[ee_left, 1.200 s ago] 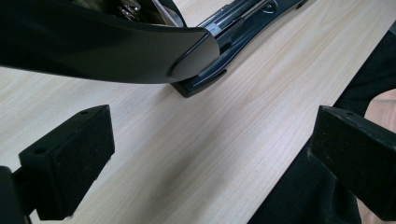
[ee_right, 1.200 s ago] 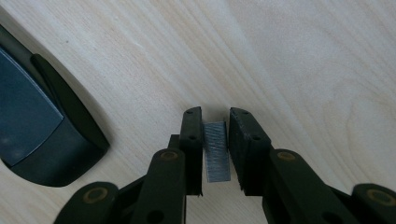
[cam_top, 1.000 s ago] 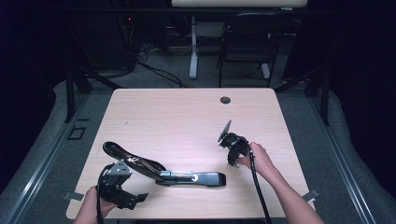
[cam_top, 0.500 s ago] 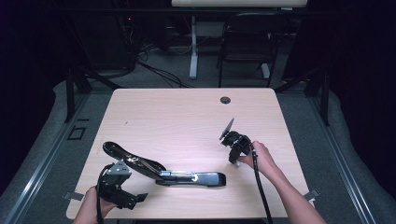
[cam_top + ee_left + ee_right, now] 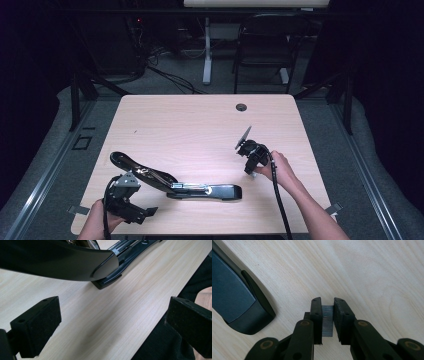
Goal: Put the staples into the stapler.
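staple strip (image 5: 327, 320) sits clamped in the right gripper (image 5: 327, 305) beside the opened stapler (image 5: 175, 182); left gripper (image 5: 112, 322) gapes wide, empty.

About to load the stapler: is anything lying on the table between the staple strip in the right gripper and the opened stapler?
Nothing visible does. The right gripper is shut on the staple strip, and bare table lies between it and the stapler, whose lid is swung up at the left end.
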Available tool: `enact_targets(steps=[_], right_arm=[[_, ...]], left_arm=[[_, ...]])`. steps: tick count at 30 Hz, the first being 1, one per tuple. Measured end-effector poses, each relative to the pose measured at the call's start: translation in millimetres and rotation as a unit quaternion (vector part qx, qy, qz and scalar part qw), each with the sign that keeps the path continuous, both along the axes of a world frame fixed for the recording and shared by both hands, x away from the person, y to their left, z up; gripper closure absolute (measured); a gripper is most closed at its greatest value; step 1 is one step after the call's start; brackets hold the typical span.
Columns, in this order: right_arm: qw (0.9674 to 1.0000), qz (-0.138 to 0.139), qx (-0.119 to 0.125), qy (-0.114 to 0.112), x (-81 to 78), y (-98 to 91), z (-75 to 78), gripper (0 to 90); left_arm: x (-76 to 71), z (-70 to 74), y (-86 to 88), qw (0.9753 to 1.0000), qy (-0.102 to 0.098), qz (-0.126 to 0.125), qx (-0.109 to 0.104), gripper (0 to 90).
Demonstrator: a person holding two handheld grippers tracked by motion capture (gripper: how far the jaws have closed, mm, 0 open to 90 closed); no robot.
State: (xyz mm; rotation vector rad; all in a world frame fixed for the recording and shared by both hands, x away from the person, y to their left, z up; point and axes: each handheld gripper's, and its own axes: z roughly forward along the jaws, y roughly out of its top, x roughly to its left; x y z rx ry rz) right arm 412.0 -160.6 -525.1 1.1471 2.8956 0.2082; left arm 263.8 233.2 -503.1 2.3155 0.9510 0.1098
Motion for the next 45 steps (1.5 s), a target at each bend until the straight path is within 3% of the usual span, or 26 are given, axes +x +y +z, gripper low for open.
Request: enact_targets(steps=[5, 15, 20, 25, 29, 33, 35, 45], right_arm=[[0.9999, 0.004, 0.001, -0.012, -1.3, 0.1, 4.2, 78.2], [0.9992, 0.013, 0.021, -0.030, -4.9, 4.9, 8.1, 78.2], [0.9982, 0.023, 0.027, -0.049, -8.5, 9.4, 13.9, 78.2], [0.9972, 0.032, 0.047, -0.049, -10.6, 16.2, 13.7, 78.2], [0.9968, 0.041, 0.048, -0.050, -10.8, 19.9, 14.2, 78.2], [0.9957, 0.050, 0.054, -0.055, -12.5, 24.2, 16.6, 78.2], [0.9950, 0.044, 0.070, -0.056, -13.2, 27.0, 15.6, 78.2], [0.9904, 0.081, 0.089, -0.067, -22.3, 45.9, 21.7, 78.2]], left_arm=[[2.0, -0.4, 8.0, 0.9998, -0.002, 0.017, -0.012, 0.0], [5.4, -2.1, 10.3, 0.9998, 0.004, 0.016, -0.014, 0.0], [7.3, -3.0, 15.9, 0.9992, -0.002, 0.031, -0.024, 0.1], [7.5, -2.7, 16.0, 0.9991, -0.004, 0.031, -0.027, 0.0], [7.0, -2.1, 16.6, 0.9992, -0.006, 0.030, -0.028, 0.1], [6.9, -1.5, 17.0, 0.9991, -0.012, 0.029, -0.030, 0.1], [6.9, -0.7, 17.3, 0.9990, -0.016, 0.027, -0.033, 0.0], [5.6, 1.2, 17.1, 0.9986, -0.026, 0.026, -0.037, 0.0]])
